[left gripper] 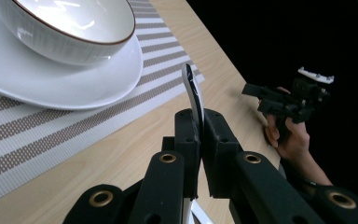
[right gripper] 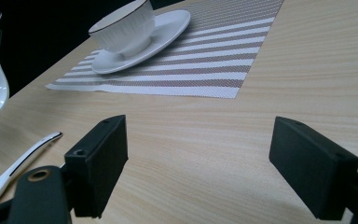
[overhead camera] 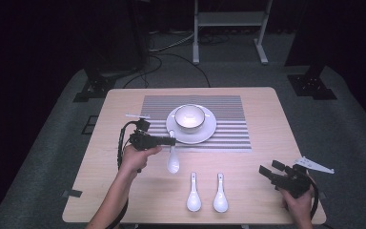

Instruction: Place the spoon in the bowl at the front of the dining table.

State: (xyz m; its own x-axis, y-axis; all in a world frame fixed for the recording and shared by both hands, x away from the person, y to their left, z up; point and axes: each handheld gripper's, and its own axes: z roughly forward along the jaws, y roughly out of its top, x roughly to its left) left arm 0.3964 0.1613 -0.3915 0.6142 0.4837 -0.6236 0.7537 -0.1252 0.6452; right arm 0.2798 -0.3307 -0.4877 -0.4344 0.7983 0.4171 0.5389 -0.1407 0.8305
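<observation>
The left hand-held gripper (overhead camera: 170, 140) pinches the handle of a white ceramic spoon (overhead camera: 172, 160), its black pads pressed flat against the thin, glossy stem. In the left gripper view the handle's dark-edged tip stands up between the pads (left gripper: 187, 135). From the high view the spoon hangs with its rounded bowl toward the person, just off the near edge of the plate (overhead camera: 208, 131) and over bare wood beside the placemat's (overhead camera: 228, 124) front border.

The placemat is a woven rectangle of pale and brown-grey stripes, lying across the far half of the surface (overhead camera: 257, 157) — a light wood-grain top with rounded corners. On it sits the smooth white plate carrying a ribbed white bowl (overhead camera: 189, 117) with a thin dark rim.

Two more white spoons (overhead camera: 194, 193) (overhead camera: 220, 193) lie side by side near the front edge, handles pointing away from the person, bowls close to the rim of the surface. Between them and the placemat runs an open strip of wood.

The right hand-held gripper (overhead camera: 270, 169) rests at the front right corner, well apart from everything else — its blocky black jaws spread wide with nothing between them. In the right gripper view plain wood stretches ahead of it to the placemat, with one spoon handle (right gripper: 23, 161) low at the left.
</observation>
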